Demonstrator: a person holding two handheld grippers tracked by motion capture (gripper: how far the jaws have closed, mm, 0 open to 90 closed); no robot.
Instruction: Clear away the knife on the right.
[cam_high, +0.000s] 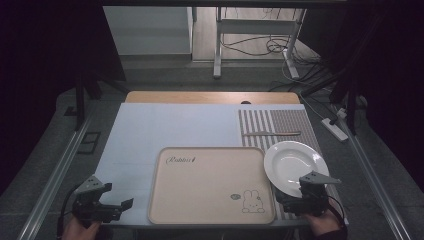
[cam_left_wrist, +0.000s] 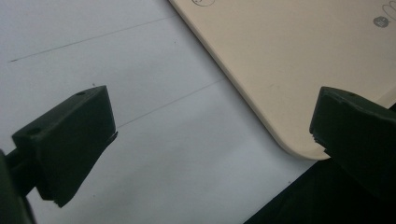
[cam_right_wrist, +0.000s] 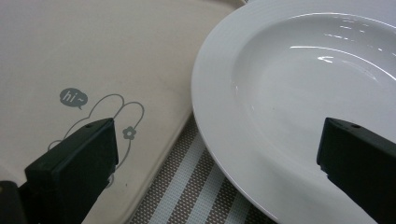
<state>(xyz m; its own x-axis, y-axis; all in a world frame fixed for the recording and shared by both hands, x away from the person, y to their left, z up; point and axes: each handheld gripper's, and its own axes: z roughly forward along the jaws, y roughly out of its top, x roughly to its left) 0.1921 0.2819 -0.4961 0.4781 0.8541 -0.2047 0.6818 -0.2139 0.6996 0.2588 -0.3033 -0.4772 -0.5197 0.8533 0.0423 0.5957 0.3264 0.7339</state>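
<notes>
Right gripper (cam_high: 300, 200) held, jaws apart, over near rim of white plate (cam_high: 296, 165); left gripper (cam_high: 107, 205) held agape left of beige tray (cam_high: 210, 187).

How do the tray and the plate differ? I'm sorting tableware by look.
The tray is beige and rectangular with rounded corners; the plate is white and round. The tray is matte with a rabbit drawing; the plate is glossy and plain. The tray lies mostly on the pale blue mat, the plate on the striped mat. Both are empty.
</notes>
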